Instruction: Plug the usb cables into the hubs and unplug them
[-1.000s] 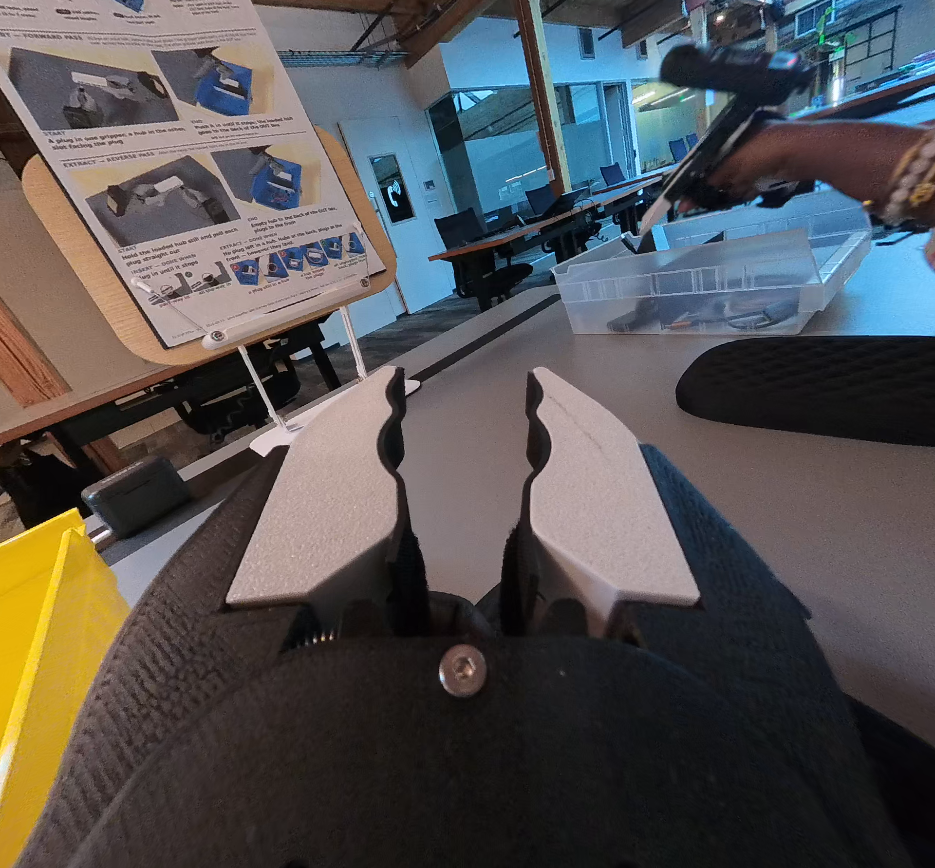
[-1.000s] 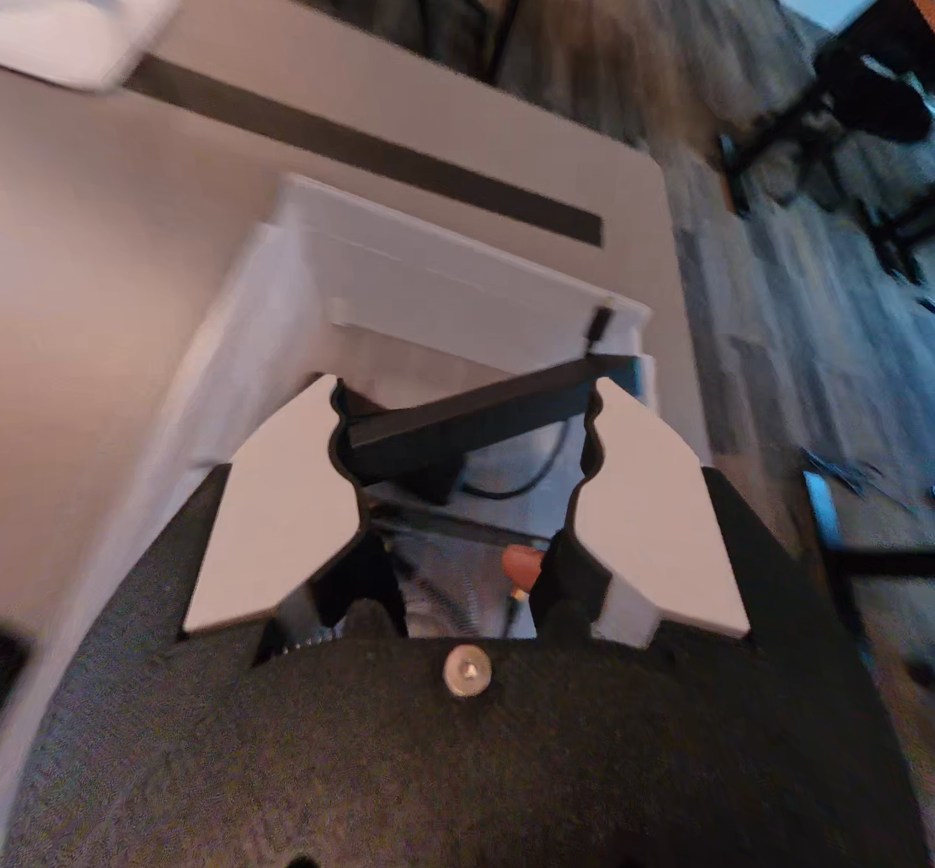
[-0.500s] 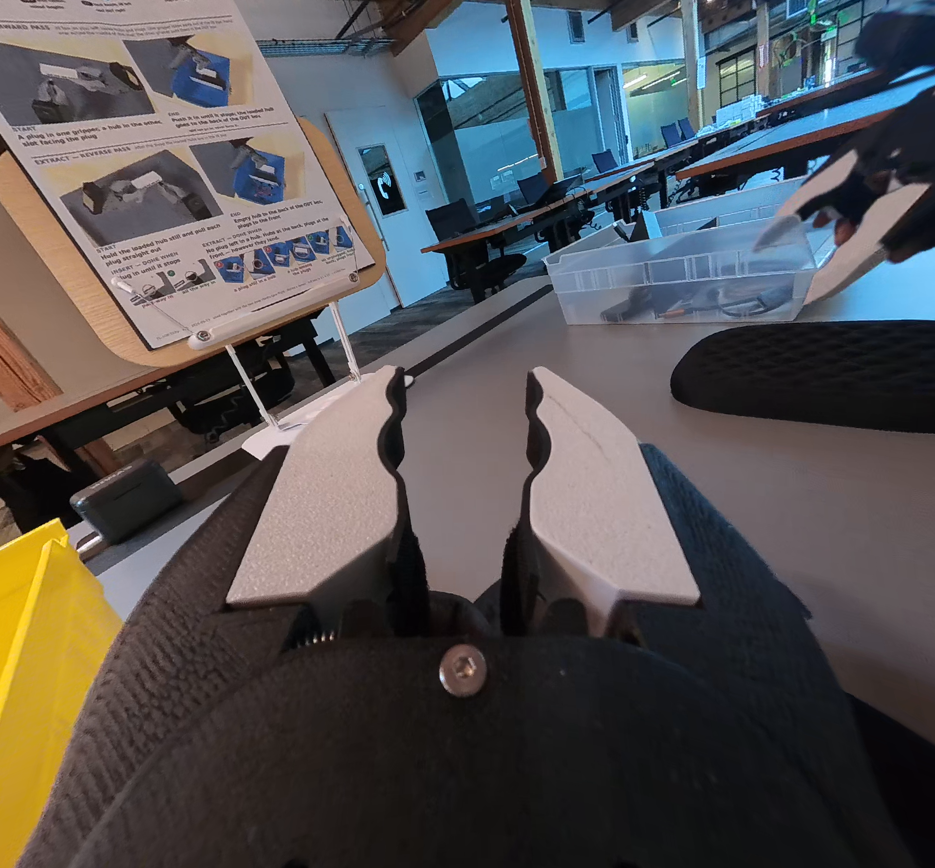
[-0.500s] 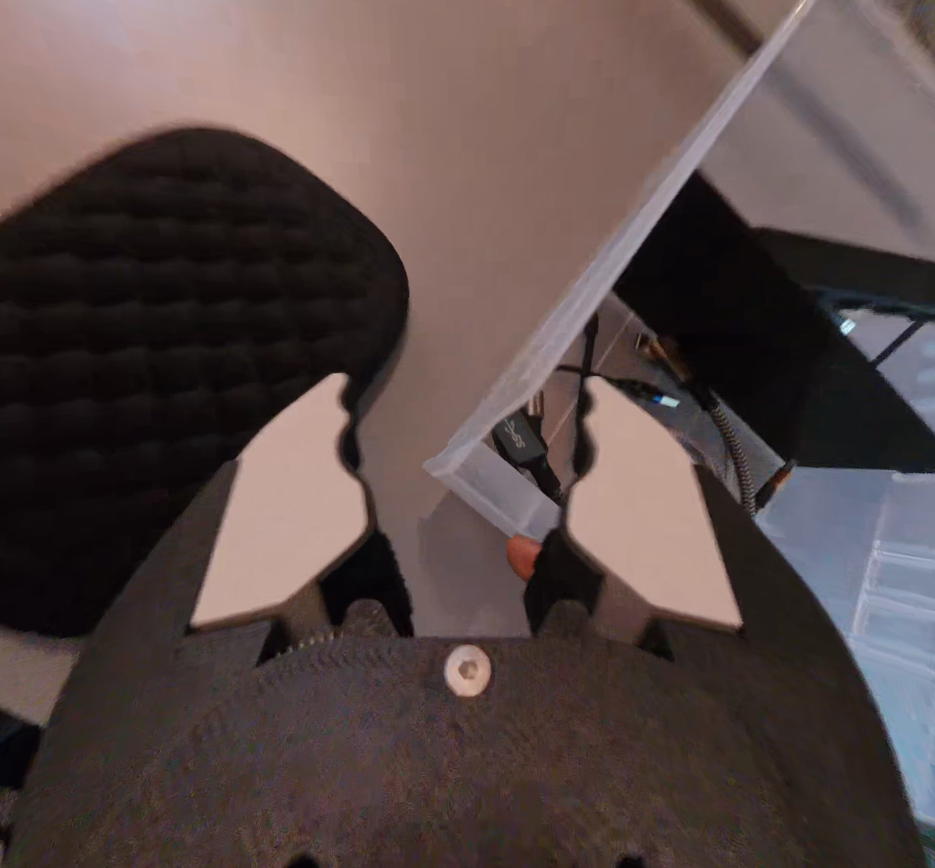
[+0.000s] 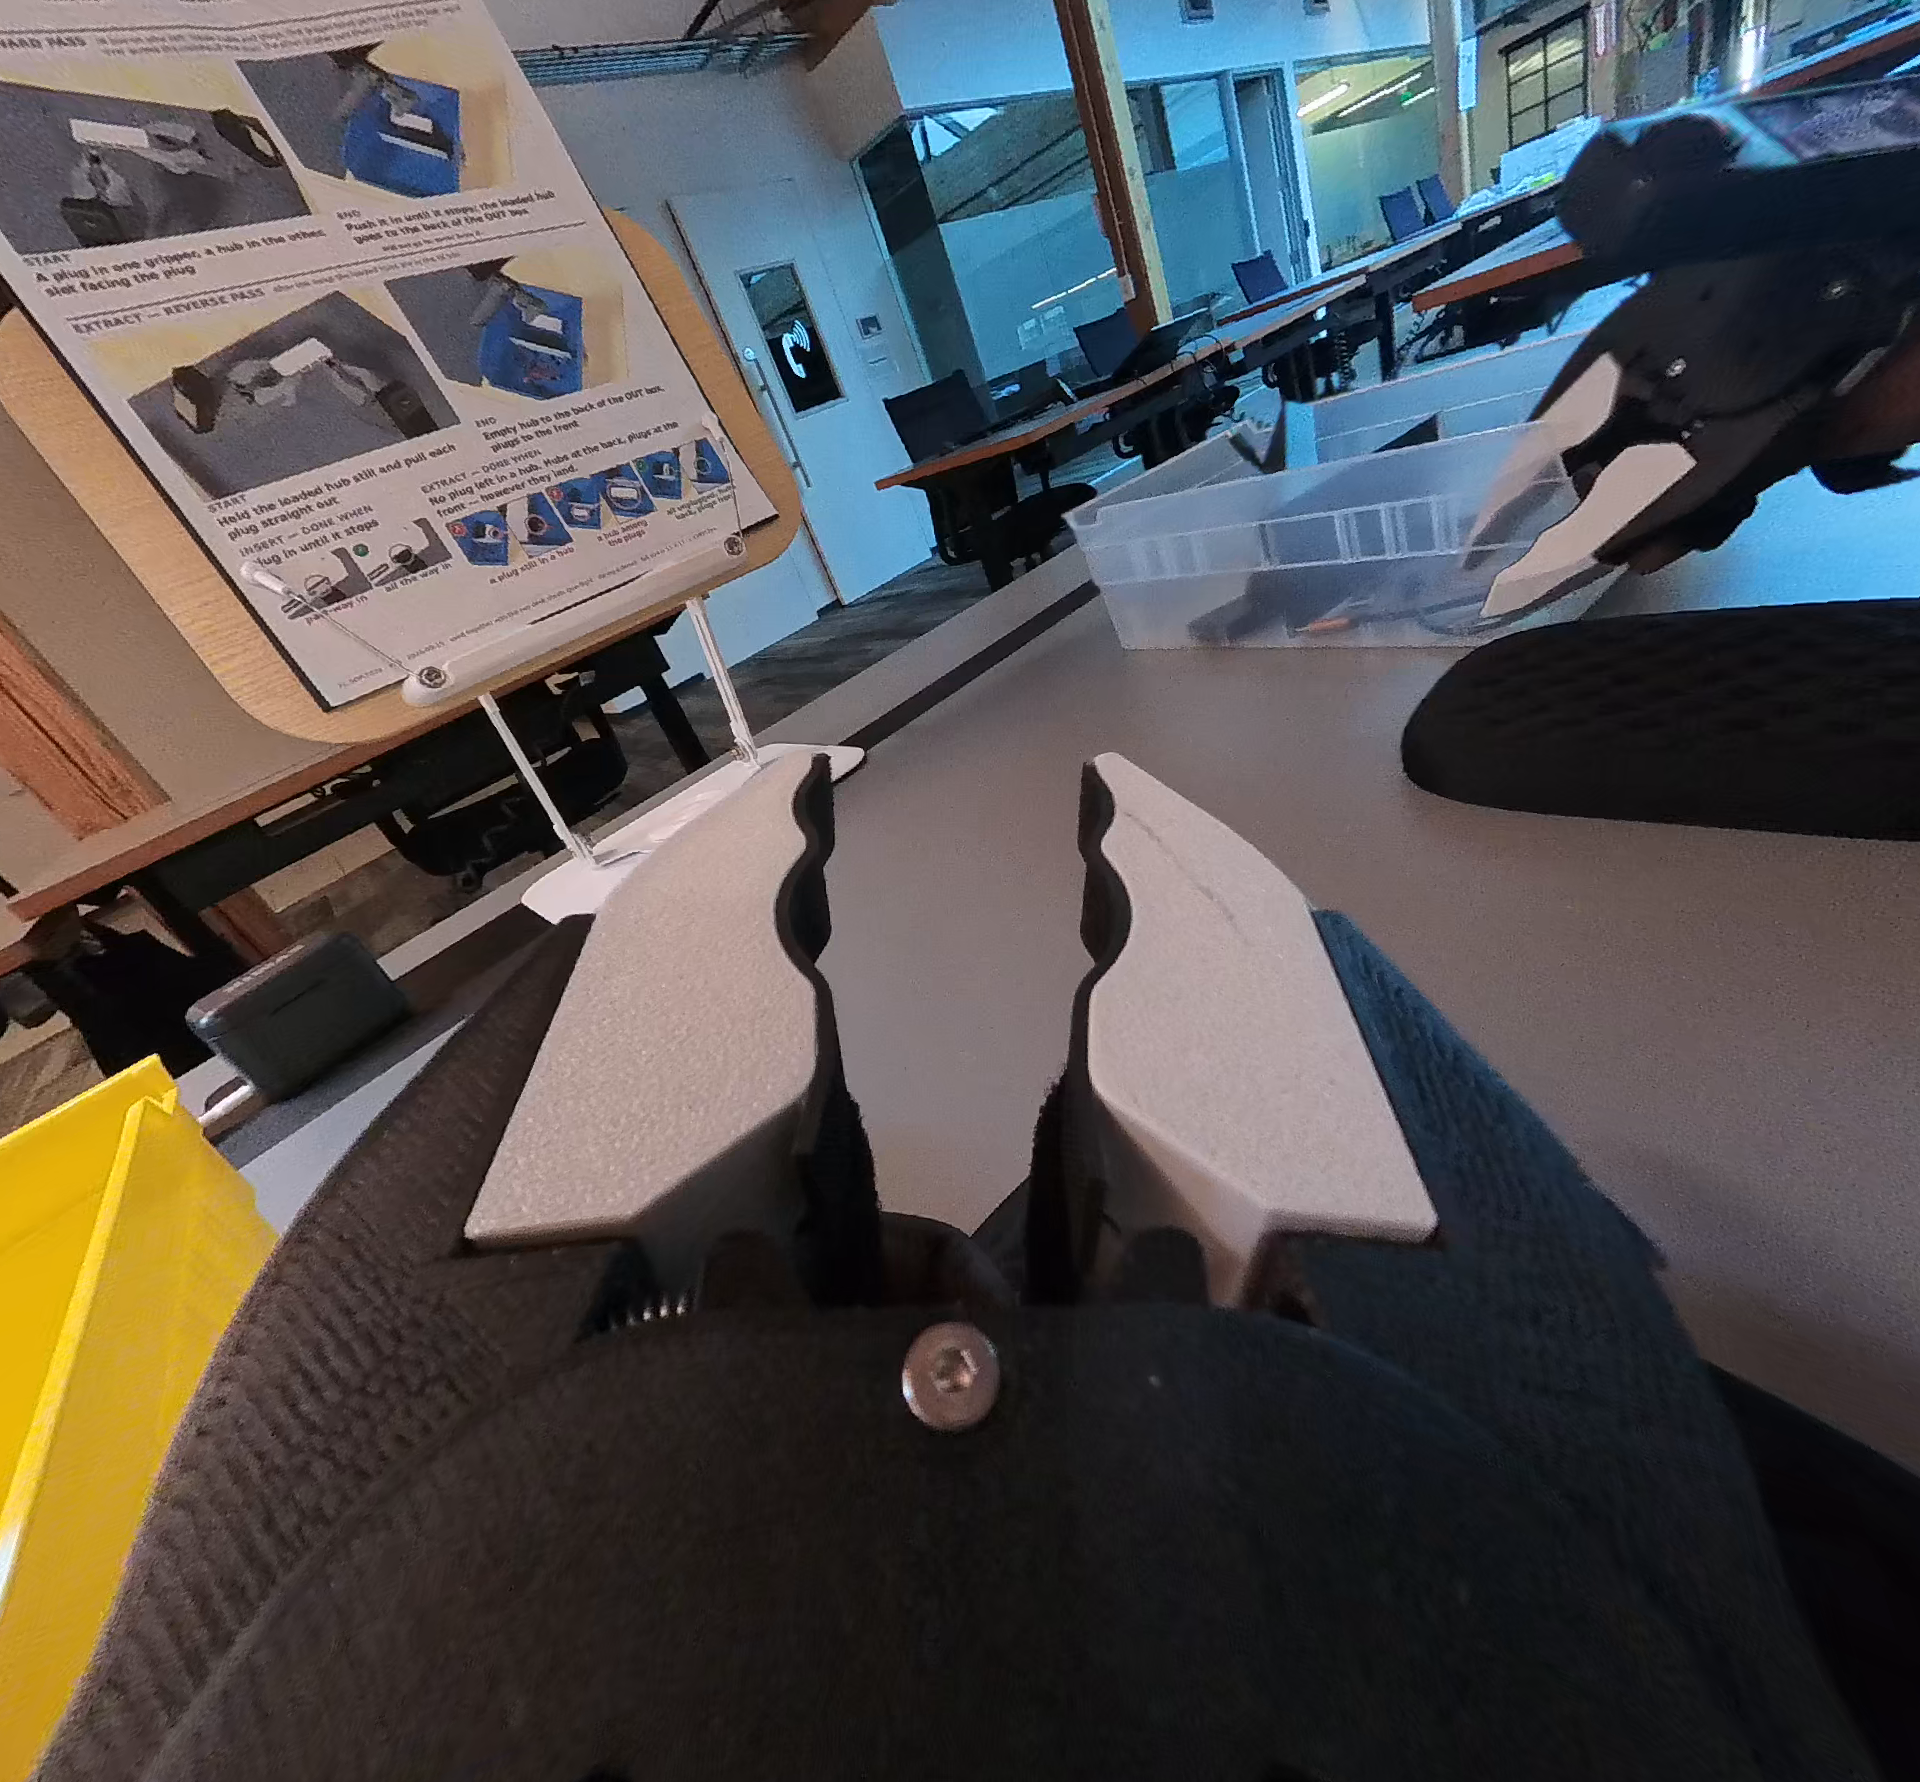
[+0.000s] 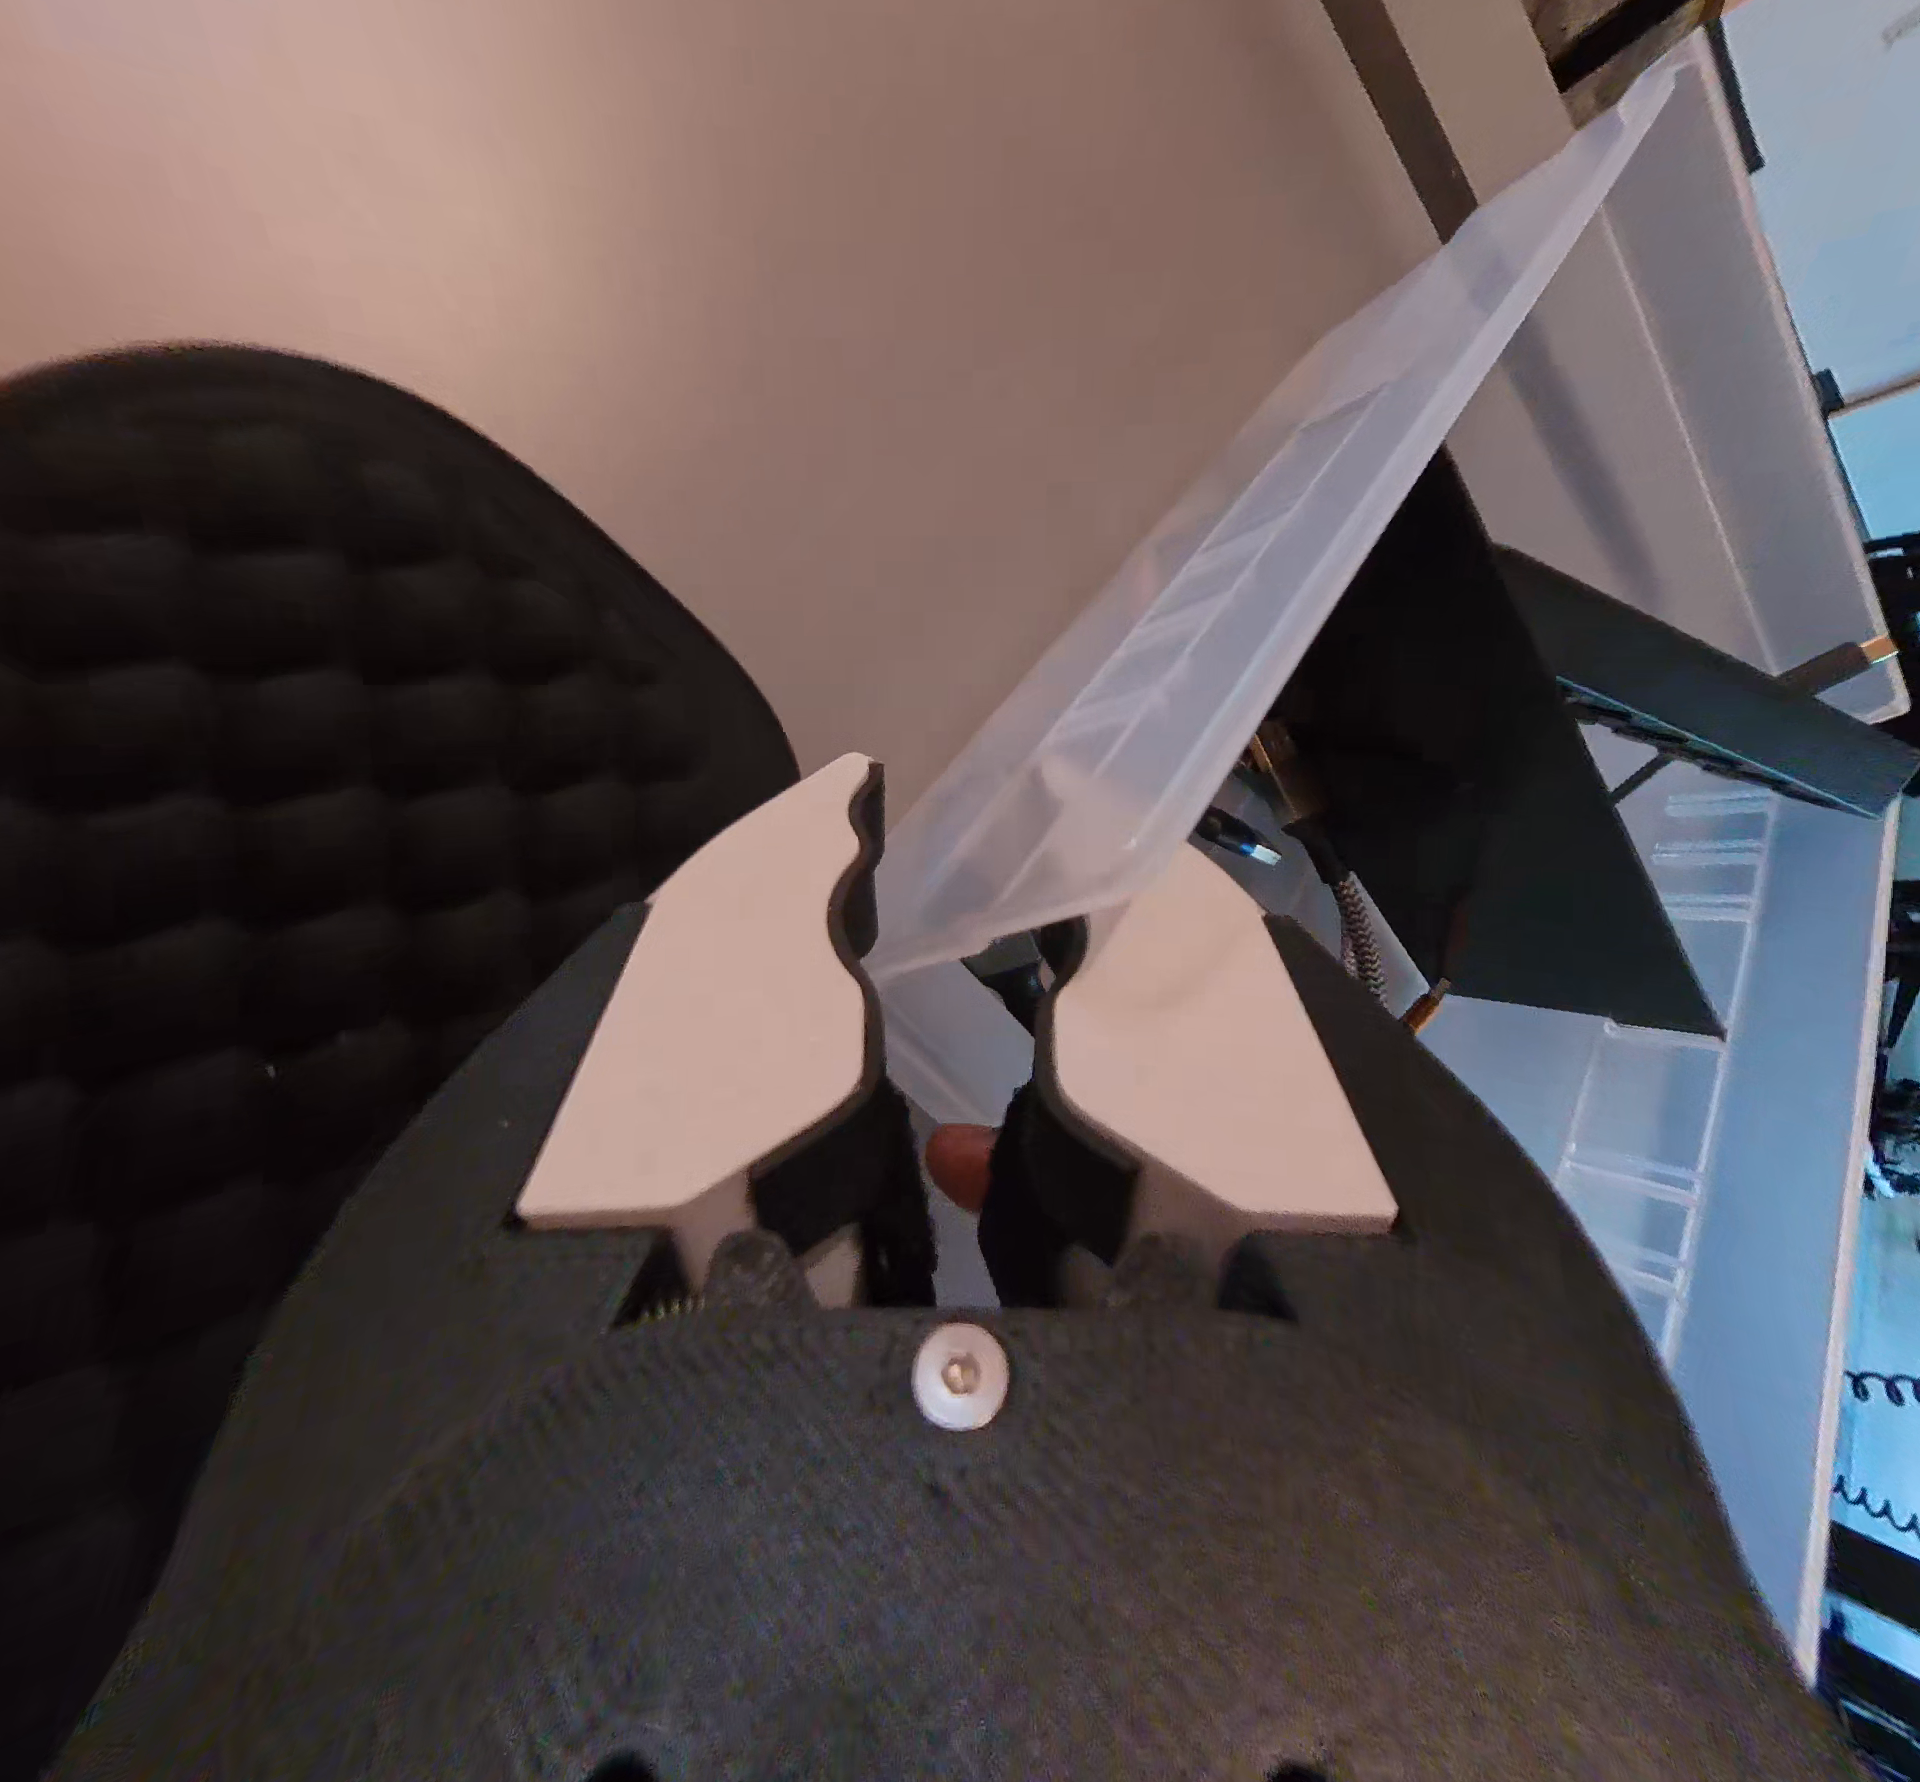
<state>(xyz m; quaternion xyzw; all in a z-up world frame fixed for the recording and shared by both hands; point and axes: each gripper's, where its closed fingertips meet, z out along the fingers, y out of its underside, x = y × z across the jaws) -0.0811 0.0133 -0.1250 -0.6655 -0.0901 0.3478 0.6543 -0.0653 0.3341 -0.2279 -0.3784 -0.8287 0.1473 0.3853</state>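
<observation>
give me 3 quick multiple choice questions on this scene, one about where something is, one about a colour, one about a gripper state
1. Where does the black mat lie on the table?
A. in front of the clear bin
B. inside the clear bin
C. under the document stand

2. What colour is the bin at the left edge of the left wrist view?
A. blue
B. yellow
C. red

3. How is the left gripper?
A. shut on a cable
B. shut on a hub
C. open and empty

Answers:
1 A: the mat lies nearer the camera than the clear bin, beside it.
2 B: the yellow bin shows plainly.
3 C: bare table shows between its fingers.
</observation>
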